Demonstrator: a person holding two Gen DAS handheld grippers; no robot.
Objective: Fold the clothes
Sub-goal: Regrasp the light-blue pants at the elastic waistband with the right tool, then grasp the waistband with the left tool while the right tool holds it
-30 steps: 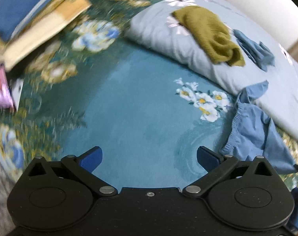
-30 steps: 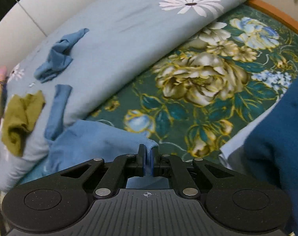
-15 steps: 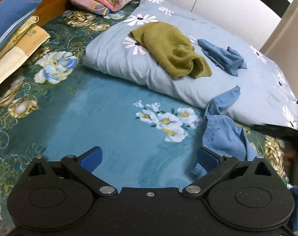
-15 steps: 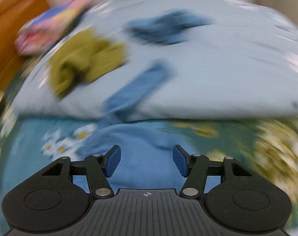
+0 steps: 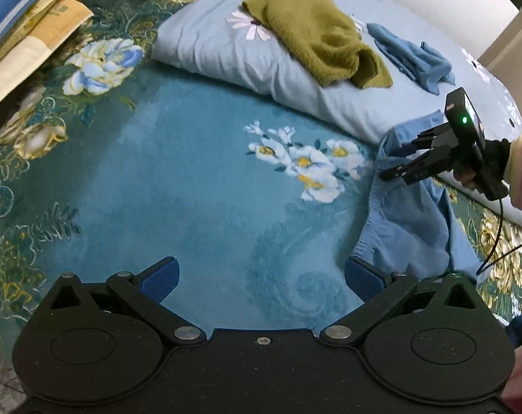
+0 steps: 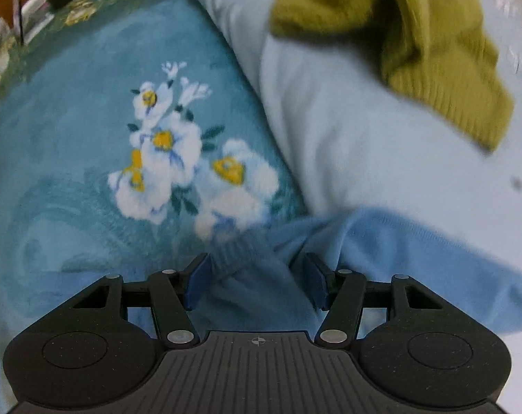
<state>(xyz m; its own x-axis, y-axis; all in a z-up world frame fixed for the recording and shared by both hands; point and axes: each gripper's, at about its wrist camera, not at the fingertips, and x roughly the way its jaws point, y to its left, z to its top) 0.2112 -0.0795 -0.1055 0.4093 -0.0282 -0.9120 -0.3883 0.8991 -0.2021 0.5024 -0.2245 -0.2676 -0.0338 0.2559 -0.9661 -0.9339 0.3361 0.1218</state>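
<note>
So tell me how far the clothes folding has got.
Done: nothing looks folded in these views. In hand: the right hand-held gripper, open, straddles the crumpled light-blue garment; the left hand-held gripper is open and empty. Left: the olive knitted sweater and the small blue cloth.

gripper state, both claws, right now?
Left claw: open, nothing between the pads.
Right claw: open, holding nothing; pads straddle the ribbed edge of the light blue garment without pressing it.
</note>
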